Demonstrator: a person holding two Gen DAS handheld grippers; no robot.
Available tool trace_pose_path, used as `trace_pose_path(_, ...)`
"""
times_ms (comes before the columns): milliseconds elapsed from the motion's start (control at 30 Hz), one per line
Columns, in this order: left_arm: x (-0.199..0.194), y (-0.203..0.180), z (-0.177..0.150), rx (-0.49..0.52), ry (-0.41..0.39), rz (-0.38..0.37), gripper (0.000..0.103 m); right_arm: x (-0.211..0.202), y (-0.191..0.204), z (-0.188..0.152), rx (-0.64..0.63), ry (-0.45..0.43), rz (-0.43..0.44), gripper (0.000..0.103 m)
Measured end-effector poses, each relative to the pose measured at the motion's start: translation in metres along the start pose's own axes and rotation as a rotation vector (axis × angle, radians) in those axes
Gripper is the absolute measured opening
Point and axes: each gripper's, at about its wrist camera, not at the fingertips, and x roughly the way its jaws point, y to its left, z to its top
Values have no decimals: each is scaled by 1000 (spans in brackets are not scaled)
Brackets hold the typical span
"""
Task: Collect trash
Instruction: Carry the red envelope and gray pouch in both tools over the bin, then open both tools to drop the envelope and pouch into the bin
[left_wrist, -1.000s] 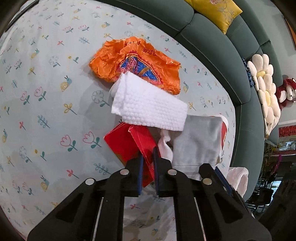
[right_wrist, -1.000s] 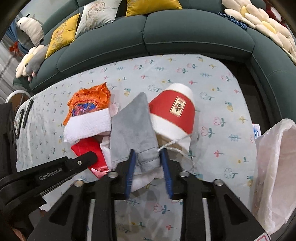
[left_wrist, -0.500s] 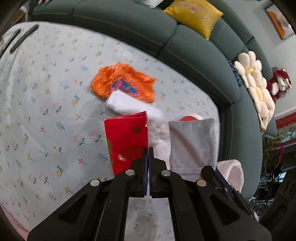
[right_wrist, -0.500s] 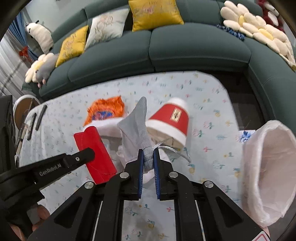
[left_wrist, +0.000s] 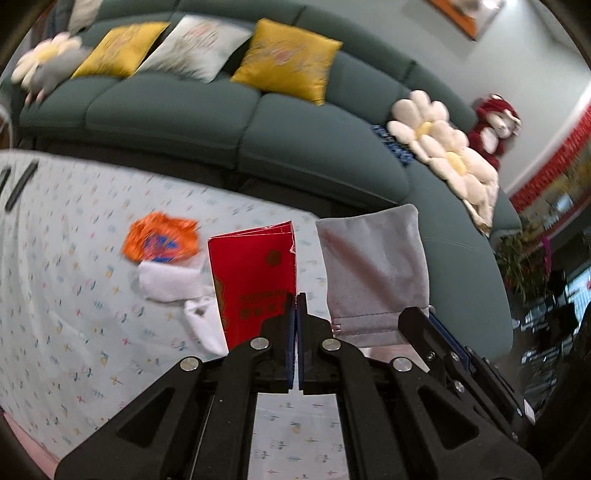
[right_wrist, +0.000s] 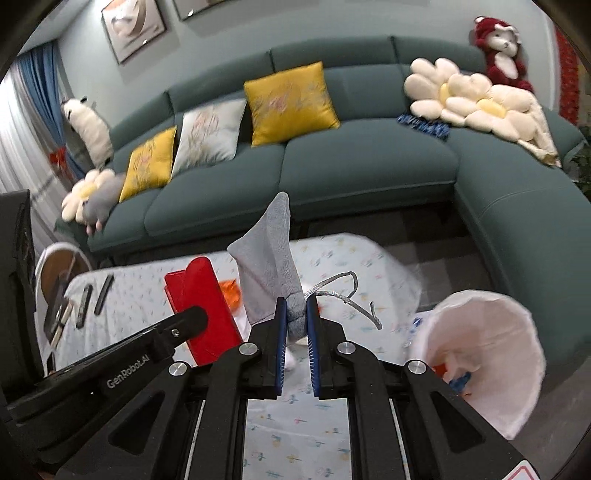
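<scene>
Both claws clamped | left claw (left_wrist: 296, 295): red packet (left_wrist: 255, 273) | right claw (right_wrist: 295, 301): grey pouch (right_wrist: 271, 258) | right-only: bag (right_wrist: 484, 354)

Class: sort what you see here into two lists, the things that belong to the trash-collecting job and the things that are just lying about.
Part of the job:
- red paper packet, in left claw
- grey drawstring pouch, in right claw
- orange wrapper
- white tissue
- white bin bag

Just lying about:
- yellow cushion
- flower cushions
- red plush monkey
- remotes

Black tongs (right_wrist: 296, 314), blue pads, silver screws
</scene>
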Motion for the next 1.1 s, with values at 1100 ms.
trace_pose_path(1100,69,-232,-94,412,150,-199,0,-72,-243,-58,301,-54,-218,10)
